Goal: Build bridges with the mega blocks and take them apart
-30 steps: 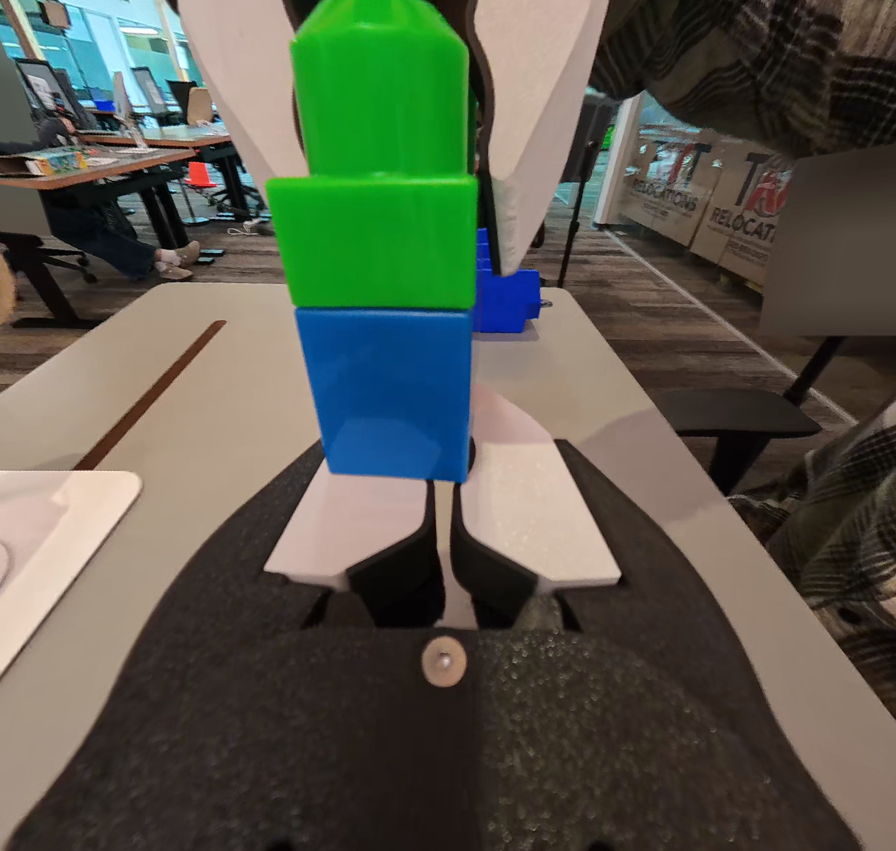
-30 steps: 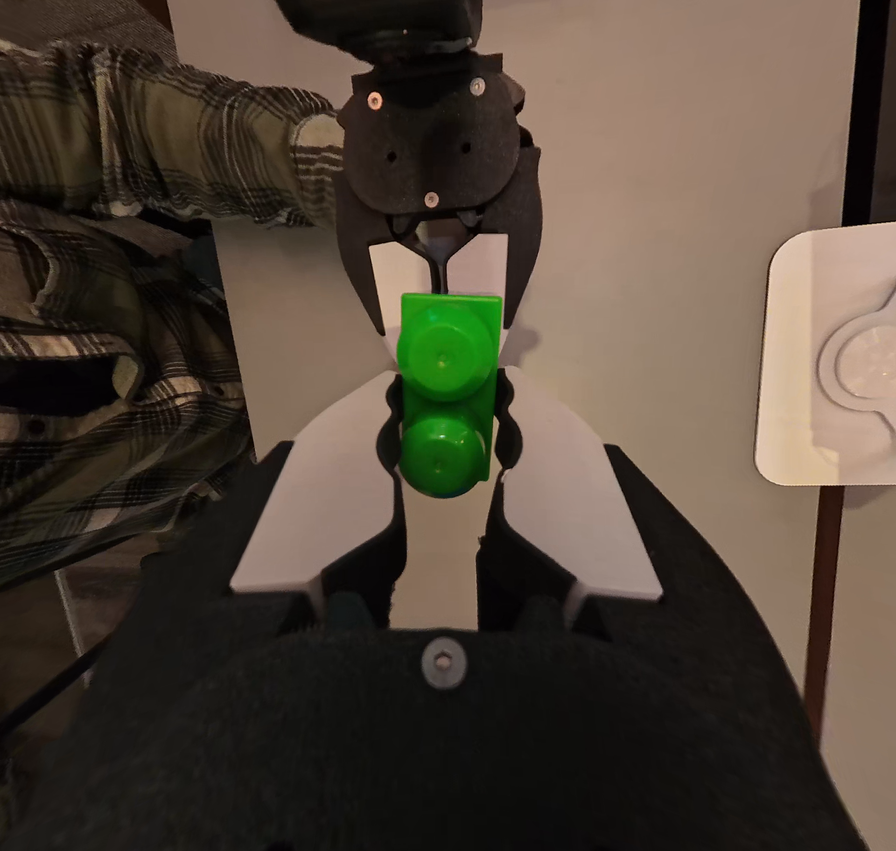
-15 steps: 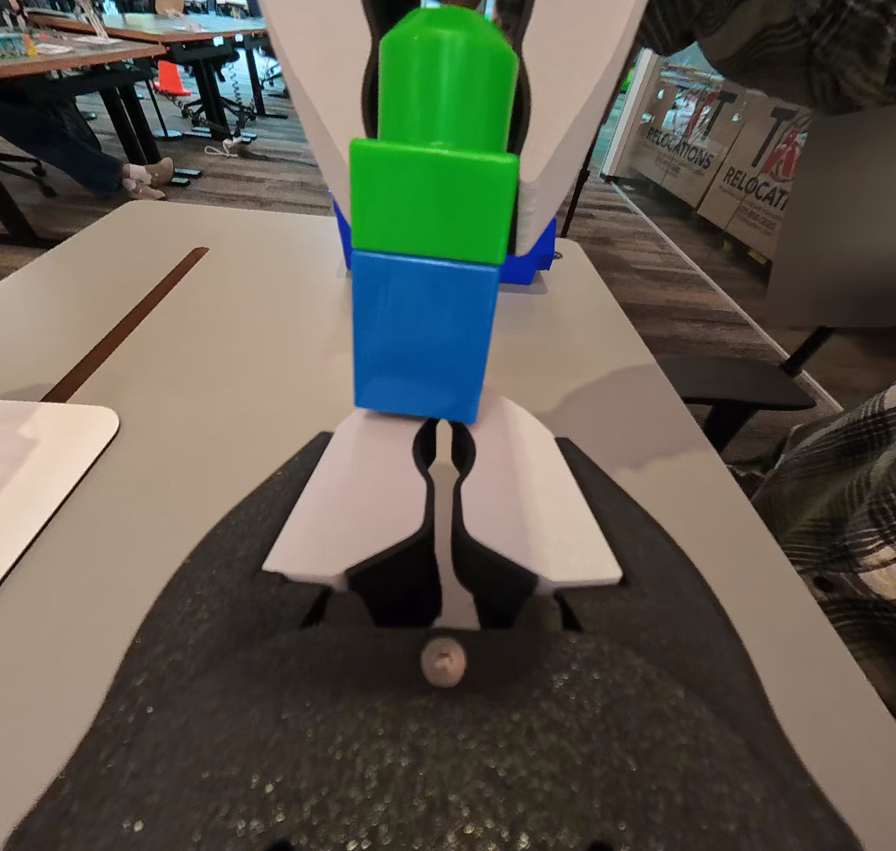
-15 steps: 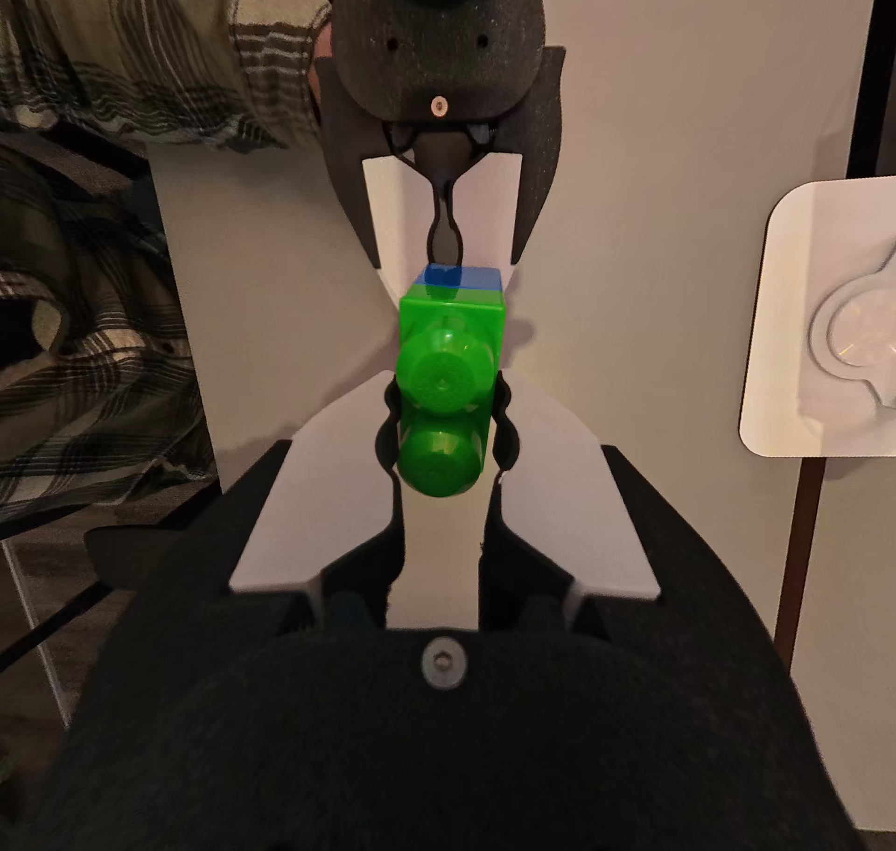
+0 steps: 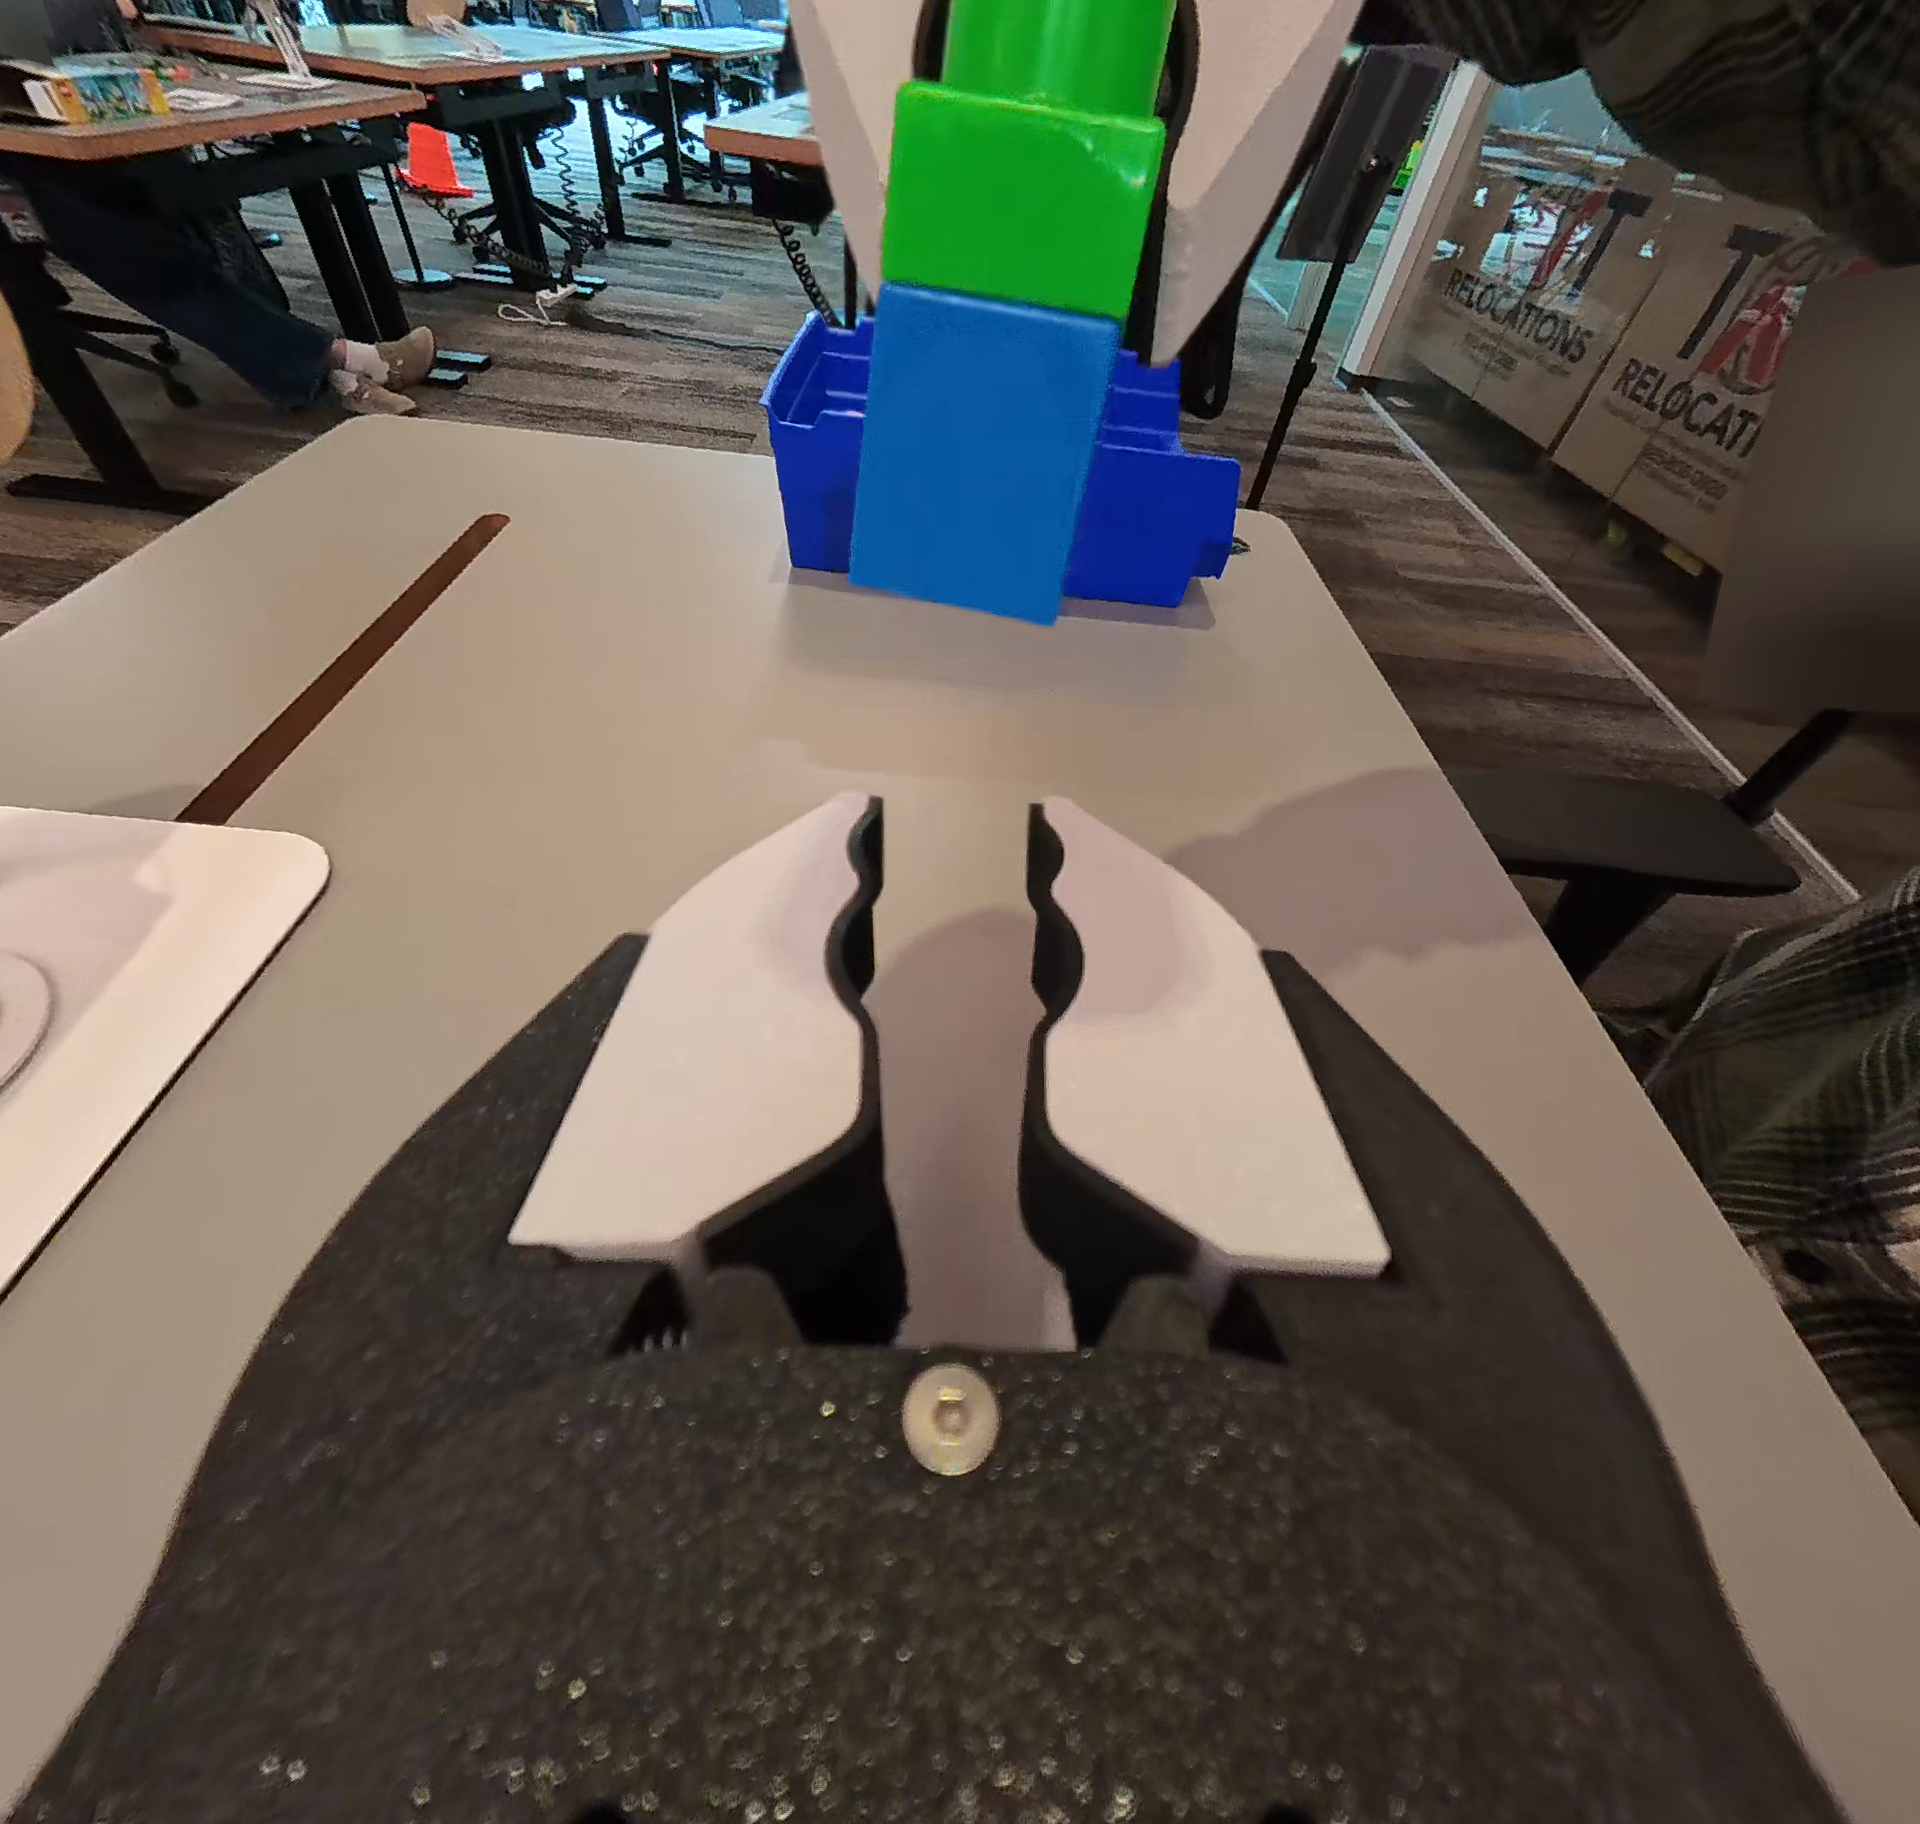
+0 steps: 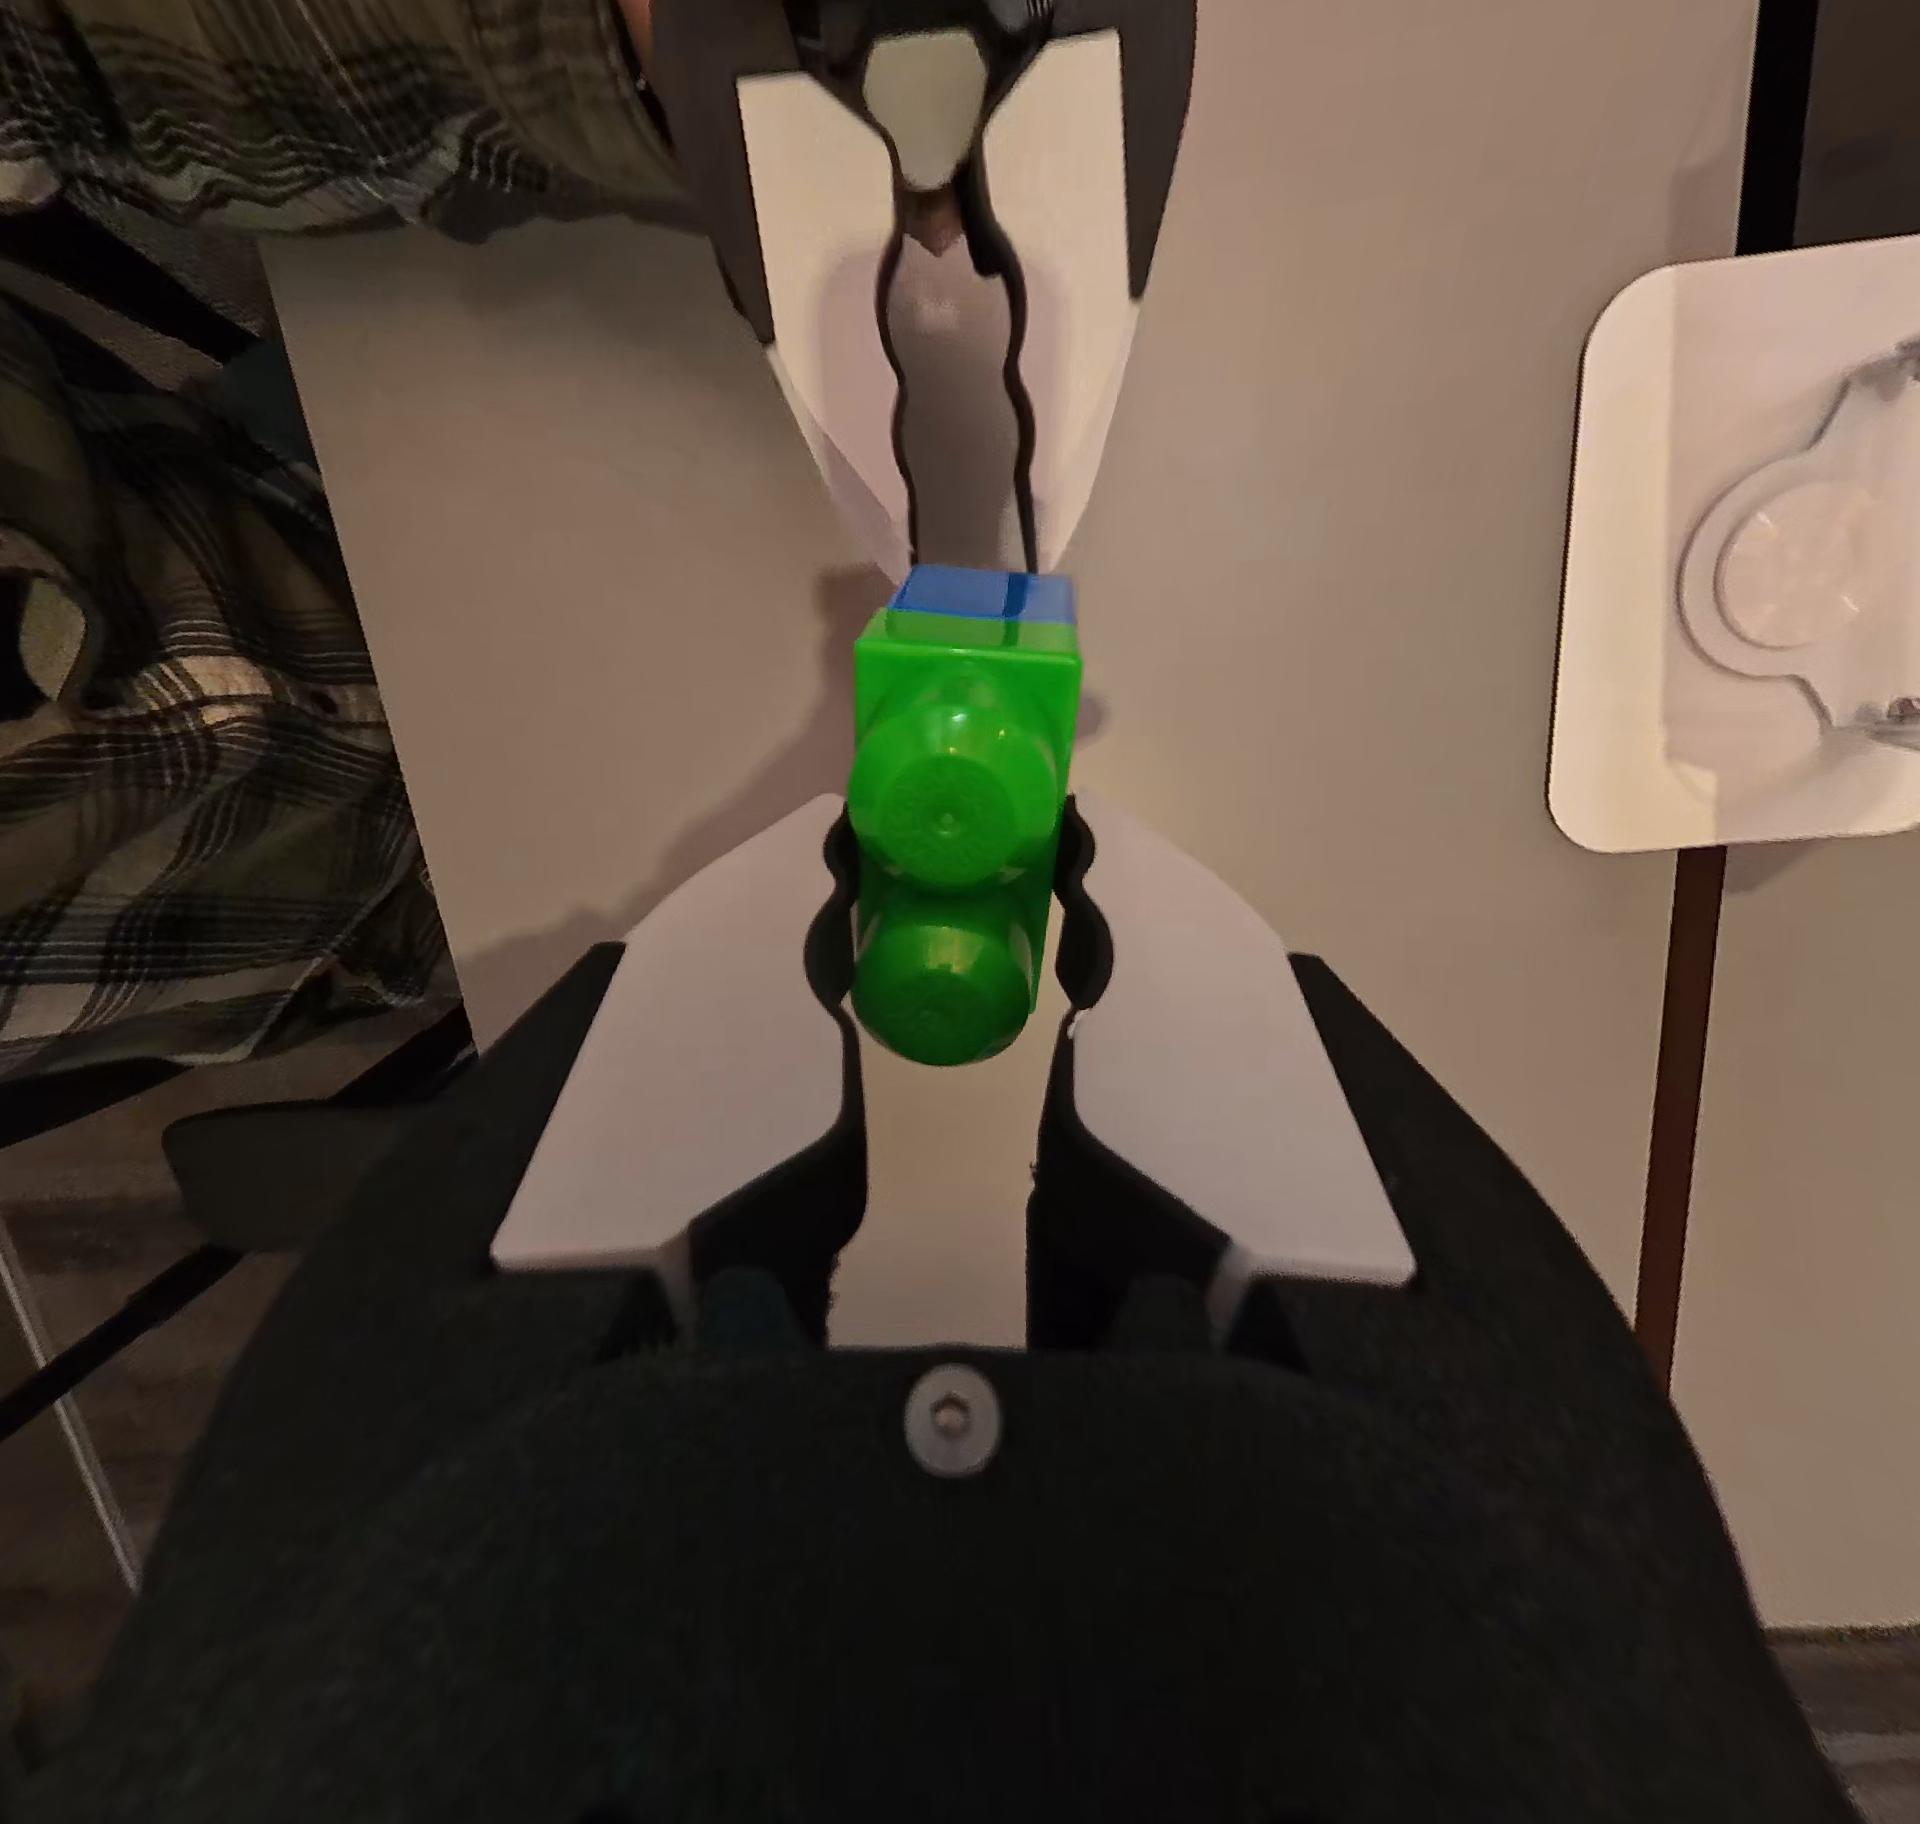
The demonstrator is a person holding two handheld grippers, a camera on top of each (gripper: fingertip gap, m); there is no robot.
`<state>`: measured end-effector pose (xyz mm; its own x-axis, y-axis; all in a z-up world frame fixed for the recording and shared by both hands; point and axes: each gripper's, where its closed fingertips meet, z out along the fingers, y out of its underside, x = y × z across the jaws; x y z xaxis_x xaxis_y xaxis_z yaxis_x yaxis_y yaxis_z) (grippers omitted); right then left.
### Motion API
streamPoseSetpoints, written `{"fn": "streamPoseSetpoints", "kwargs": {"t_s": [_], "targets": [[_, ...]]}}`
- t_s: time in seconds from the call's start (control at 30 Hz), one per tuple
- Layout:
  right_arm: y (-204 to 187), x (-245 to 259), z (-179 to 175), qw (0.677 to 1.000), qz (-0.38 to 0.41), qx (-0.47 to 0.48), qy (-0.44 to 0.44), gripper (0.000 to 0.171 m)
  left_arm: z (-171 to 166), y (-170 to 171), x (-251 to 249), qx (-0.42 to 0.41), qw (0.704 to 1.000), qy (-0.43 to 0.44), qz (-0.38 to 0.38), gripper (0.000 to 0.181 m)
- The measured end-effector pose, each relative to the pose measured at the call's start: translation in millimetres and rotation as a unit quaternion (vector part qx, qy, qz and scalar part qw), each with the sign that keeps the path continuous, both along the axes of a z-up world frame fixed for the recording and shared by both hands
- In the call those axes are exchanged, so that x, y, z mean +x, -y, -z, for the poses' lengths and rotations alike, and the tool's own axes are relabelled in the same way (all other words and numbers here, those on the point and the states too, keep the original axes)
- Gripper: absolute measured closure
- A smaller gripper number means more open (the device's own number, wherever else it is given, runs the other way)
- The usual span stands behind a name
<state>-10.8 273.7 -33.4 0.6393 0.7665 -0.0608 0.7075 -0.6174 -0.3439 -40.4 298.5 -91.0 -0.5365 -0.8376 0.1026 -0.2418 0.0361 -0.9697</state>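
Observation:
My right gripper point(image 6: 956, 839) is shut on a green block point(image 6: 961, 798) and holds it above the table, studs toward its camera. A blue block point(image 6: 982, 595) is stuck to the green one's underside. In the left wrist view the right gripper comes down from above with the green block point(image 5: 1023, 185) over the blue block point(image 5: 971, 455). My left gripper point(image 5: 954, 818) is open and empty, a short way back from the blue block. It also shows at the top of the right wrist view point(image 6: 966, 538).
A dark blue bin point(image 5: 1153, 496) stands at the far end of the grey table point(image 5: 623, 683). A white tray point(image 5: 125, 943) lies at the left, also in the right wrist view point(image 6: 1745, 548). A black chair point(image 5: 1621, 849) stands beside the table's right edge. Plaid sleeves show at the right. About 8 cm separates my left fingertips from my right.
My left gripper's jaws have opened and drawn back from the blue block. The green and blue stack now hangs from the right gripper alone, farther from the left gripper.

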Motion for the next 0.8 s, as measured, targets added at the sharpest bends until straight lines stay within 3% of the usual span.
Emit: {"fn": "streamPoseSetpoints", "kwargs": {"t_s": [0.27,0.8], "targets": [[31,55,-11,0.998,0.062,0.005,0.007,0.136,-4,-9,0,-0.004,1.000,0.005,-0.022,0.136],[143,227,-7,0.964,0.263,-0.009,0.034,0.135,23,9,-16,0.012,0.999,-0.010,-0.045,0.124]]}}
